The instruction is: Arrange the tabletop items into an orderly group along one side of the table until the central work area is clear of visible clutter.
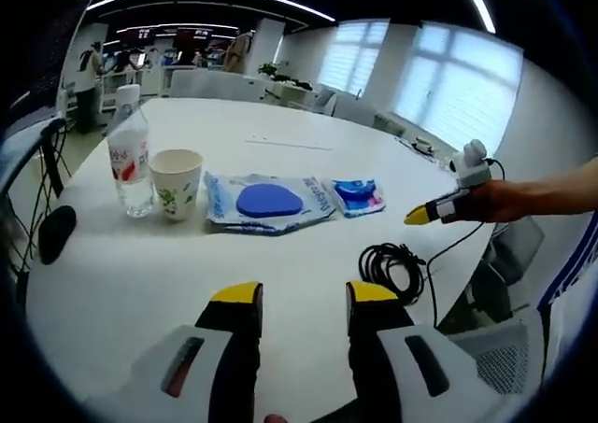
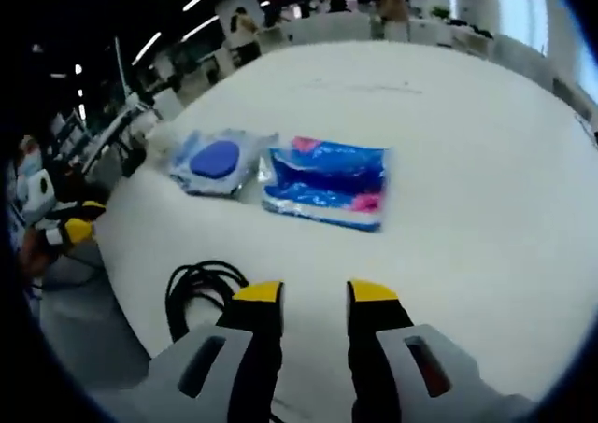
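Left gripper view: white round counter with a row of items along its far-left part. Clear water bottle stands upright, red-and-white label, print too small to read. Just beside it a paper cup with a green leaf pattern, upright. Next along, a flat blue-and-white packet showing a dark blue oval; white characters run down its edges but I cannot make them out. Beside that, a smaller blue packet with pink, lettering unreadable. A coiled black cable lies near the counter edge, apart from the packets. Left tongs hover low over bare counter, yellow-tipped jaws parted by a moderate gap, holding and touching nothing. Right tongs come in from the right in a person's hand; whether their jaws are parted cannot be told here. Right gripper view: right tongs with jaws parted about the same, nothing between them, above the counter edge beside the cable; both packets lie side by side ahead. Left tongs at far left.
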Demonstrator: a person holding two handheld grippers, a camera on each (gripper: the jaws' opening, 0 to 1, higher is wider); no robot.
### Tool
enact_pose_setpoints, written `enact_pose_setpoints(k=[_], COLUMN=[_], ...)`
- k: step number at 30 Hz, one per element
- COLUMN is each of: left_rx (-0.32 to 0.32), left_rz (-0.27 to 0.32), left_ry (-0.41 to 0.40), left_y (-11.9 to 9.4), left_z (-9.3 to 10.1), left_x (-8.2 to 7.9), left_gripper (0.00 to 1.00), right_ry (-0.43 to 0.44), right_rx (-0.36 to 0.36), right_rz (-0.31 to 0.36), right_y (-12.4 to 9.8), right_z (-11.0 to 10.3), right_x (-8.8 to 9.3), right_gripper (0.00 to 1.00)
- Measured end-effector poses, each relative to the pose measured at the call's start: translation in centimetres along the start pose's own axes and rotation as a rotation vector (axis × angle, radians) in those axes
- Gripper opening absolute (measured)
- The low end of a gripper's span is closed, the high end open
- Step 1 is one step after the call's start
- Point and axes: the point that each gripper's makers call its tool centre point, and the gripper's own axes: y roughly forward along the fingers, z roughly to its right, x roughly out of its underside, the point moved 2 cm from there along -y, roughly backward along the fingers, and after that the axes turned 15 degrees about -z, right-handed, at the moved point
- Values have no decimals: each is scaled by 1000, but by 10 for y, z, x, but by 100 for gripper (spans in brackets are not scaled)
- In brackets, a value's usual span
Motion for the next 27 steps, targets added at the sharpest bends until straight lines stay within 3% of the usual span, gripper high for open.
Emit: enact_pose_setpoints(k=[7,11,20,27], left_rx=[14,22,32,36], left_rz=[20,24,26,25], left_ry=[11,17,21,15], left_y=[-1,-2,-4,-5], left_z=[-2,-1,-3,-5], left_x=[1,2,4,6], left_gripper=[35,35,35,35], right_ry=[8,16,-33,-33], right_rx=[-23,-36,51,62], right_rz=[-36,-40,-95,-92], right_y=[10,16,26,29], right_z=[-29,-38,-32,-35], right_x=[22,26,27,25], right_gripper=[29,29,23,14])
